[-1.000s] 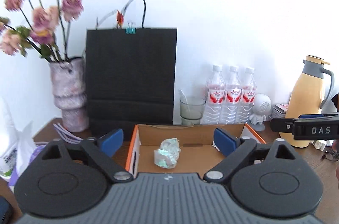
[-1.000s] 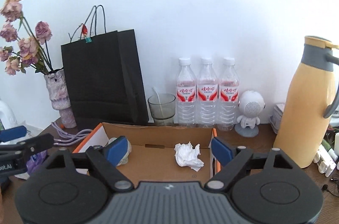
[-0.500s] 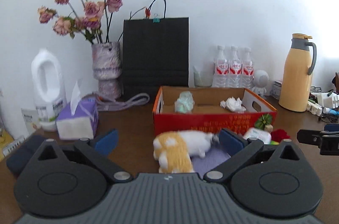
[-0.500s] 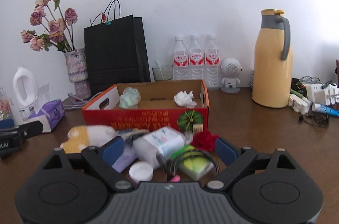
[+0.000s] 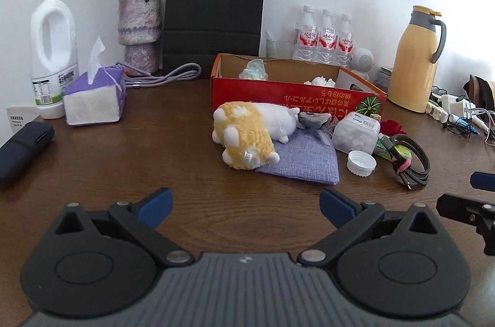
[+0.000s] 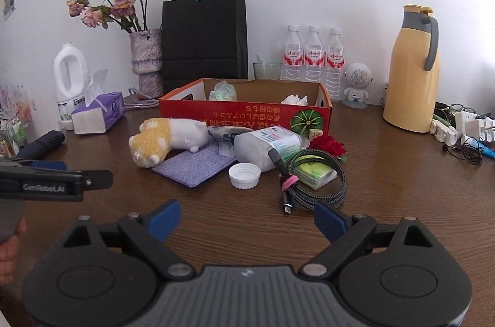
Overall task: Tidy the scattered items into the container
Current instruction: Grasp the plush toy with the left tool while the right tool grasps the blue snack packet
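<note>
Hovering low over brown wooden table: left gripper and right gripper, both w/ blue pads spread wide, nothing between them. Beyond, scattered pile: white plastic bottle cap, coiled braided black cable on green tissue pack, purple fabric pouch under yellow-and-white plush toy, white wrapped packet, red fabric flower. Behind pile, touching it: red cardboard box, holding crumpled white tissue and pale green wad. Farthest, by wall: black paper bag, yellow thermos jug.

Glossy wood-grain table bears a fluffy plush cat (on woven cloth).
</note>
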The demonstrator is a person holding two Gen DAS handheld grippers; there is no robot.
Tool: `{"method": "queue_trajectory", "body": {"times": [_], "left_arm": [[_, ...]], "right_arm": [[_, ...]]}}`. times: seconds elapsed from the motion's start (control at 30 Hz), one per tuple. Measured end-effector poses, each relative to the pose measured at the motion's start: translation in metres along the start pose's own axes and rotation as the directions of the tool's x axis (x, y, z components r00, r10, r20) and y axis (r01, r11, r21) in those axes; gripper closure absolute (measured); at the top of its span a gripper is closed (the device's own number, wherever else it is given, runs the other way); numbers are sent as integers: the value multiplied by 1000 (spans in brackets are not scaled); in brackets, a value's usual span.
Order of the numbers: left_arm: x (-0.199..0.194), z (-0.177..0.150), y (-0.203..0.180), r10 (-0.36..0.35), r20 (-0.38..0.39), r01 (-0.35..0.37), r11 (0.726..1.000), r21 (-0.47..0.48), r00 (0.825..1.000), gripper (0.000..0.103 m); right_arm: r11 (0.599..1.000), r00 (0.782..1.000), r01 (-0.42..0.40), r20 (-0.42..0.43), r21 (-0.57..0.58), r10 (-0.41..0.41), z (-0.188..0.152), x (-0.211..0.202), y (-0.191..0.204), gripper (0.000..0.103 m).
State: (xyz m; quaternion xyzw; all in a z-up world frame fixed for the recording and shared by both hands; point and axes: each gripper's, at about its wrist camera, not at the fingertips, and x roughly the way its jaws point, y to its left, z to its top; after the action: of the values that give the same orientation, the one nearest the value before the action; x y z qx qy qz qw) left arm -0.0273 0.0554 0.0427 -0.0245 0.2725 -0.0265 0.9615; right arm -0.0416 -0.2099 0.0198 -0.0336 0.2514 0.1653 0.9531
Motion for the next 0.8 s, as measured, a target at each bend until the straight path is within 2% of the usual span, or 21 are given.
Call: {"method": "queue_trajectory", "body": {"times": [0.1,0.17,0.23,0.33,0.4,0.5,0.57,0.6,0.63,0.67,0.73,0.8], "left_arm": [[34,27,4,-26,14,26,1000,16,1000,0],[59,43,4,-29,-4,29,999,46,1000,1],[81,53,5,-60,-37,62,996,65,998,15],[105,57,11,-81,-106,84,996,27,991,30],[114,53,16,-85,-138,86,996,0,987,32],[124,50,24,-98,-147,93,995,-37,984,30],[128,50,28,-110,-145,103,993,-55,983,40],[129,50,30,-119,-138,111,992,-65,983,52],[129,50,33,-123,-133,113,991,-75,983,52],[129,49,36,-132,-129,121,989,-89,983,52],[128,48,42,-149,-125,134,983,-125,981,52],[126,50,45,-149,-120,132,982,-137,982,53]], "right_arm": [[1000,1000,-3,1,3,3,17,21,1,13],[1000,1000,-8,4,10,8,33,40,0,14],[1000,1000,-7,-9,7,7,49,63,1,17],[999,999,-35,-31,13,35,71,100,3,20],[998,997,-55,-48,23,56,86,125,5,31],[998,992,-65,-107,22,67,103,166,11,33],[999,982,-39,-185,18,42,110,196,14,35],[1000,981,-20,-192,1,20,112,204,16,40],[1000,975,-8,-224,-10,6,114,214,18,46],[1000,967,-17,-255,-2,16,116,221,18,56],[999,958,-32,-285,5,32,115,231,18,63],[1000,960,-16,-281,-8,13,113,233,19,86]]}}
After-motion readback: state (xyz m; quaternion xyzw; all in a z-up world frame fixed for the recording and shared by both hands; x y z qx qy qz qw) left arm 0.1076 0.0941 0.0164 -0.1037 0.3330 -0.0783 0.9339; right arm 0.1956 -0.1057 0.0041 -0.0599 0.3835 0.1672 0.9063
